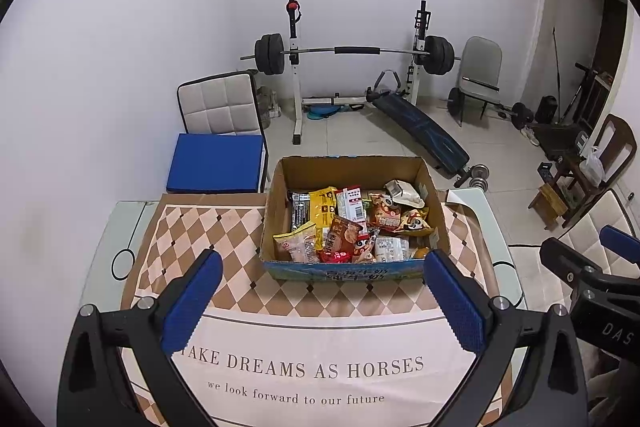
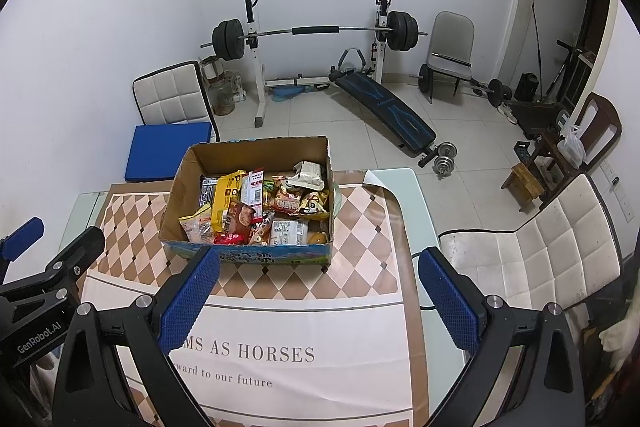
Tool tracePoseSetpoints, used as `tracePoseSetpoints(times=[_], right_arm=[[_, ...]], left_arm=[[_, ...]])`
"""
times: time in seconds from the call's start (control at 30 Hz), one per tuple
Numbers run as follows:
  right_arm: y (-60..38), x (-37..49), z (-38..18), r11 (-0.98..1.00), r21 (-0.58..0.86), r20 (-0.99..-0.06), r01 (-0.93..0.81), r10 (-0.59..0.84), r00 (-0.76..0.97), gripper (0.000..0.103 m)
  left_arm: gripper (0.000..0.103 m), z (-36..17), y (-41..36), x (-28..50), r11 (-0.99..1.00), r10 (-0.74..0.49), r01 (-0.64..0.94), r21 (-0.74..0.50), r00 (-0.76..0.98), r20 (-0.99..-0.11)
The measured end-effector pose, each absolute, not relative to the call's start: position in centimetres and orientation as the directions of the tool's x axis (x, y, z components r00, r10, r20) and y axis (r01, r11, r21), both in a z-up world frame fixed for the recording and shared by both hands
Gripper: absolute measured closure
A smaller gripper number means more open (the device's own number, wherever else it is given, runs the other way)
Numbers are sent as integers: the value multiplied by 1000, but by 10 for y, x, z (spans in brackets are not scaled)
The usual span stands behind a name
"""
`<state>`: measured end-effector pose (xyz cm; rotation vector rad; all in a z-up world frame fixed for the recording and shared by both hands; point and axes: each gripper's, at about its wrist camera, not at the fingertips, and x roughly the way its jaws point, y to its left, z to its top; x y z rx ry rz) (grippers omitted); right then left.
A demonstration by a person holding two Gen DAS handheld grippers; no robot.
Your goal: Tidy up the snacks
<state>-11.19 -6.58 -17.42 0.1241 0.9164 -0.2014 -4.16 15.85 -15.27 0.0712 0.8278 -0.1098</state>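
You see a box (image 1: 280, 195) of plain brown cardboard, matt inside, with shiny print on its front. The snacks (image 1: 352, 227) in it sit in glossy plastic wrappers. The cloth (image 1: 304, 339) under it looks smooth and soft. Your grippers have black matt plastic arms and bumpy blue rubber pads (image 1: 192, 303).

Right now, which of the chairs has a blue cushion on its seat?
The white quilted chair left of the barbell rack; a blue cushion lies on its seat. The grey chair holds a bar instead.
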Motion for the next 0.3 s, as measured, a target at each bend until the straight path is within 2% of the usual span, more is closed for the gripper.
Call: tracePoseSetpoints(times=[0.3], right_arm=[[-67,-115,-172,974,21,-795,226,-120,594,2]], left_arm=[[0,-156,159,-43,991,-74,131,20,675,-734]])
